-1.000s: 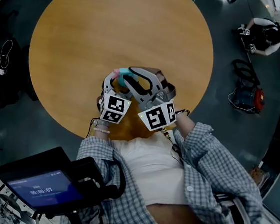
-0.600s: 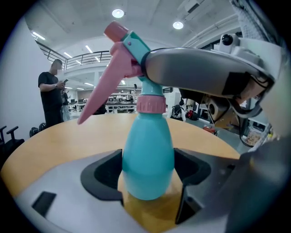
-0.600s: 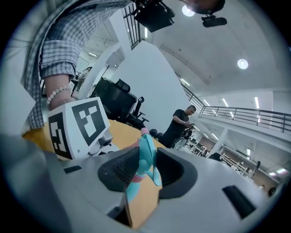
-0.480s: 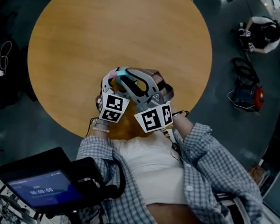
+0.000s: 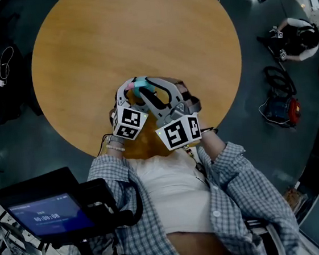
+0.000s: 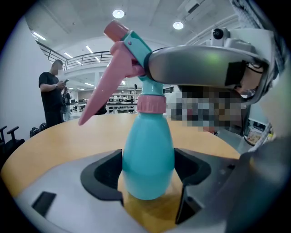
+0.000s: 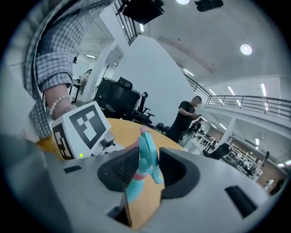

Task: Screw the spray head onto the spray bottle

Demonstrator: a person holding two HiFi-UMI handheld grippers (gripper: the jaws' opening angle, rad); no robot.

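The teal plastic spray bottle stands upright near the edge of the round wooden bench, on the side closest to the person who works. I cannot tell whether its base rests on the wood or is just above it. On its neck sits a pink ring, and above the ring is the pink and teal spray head, with the long pink trigger pointing down to the left in the left gripper view. The left gripper has its jaws clenched on the round body of the bottle, the black pads touching it on both sides. The right gripper comes from the other side, and its jaws are closed on the teal upper part of the spray head. In the head view both grippers meet over the bottle, close together, and only a little teal and pink shows between them. Beyond the bench a person in dark clothes stands and looks down at something in the hands.
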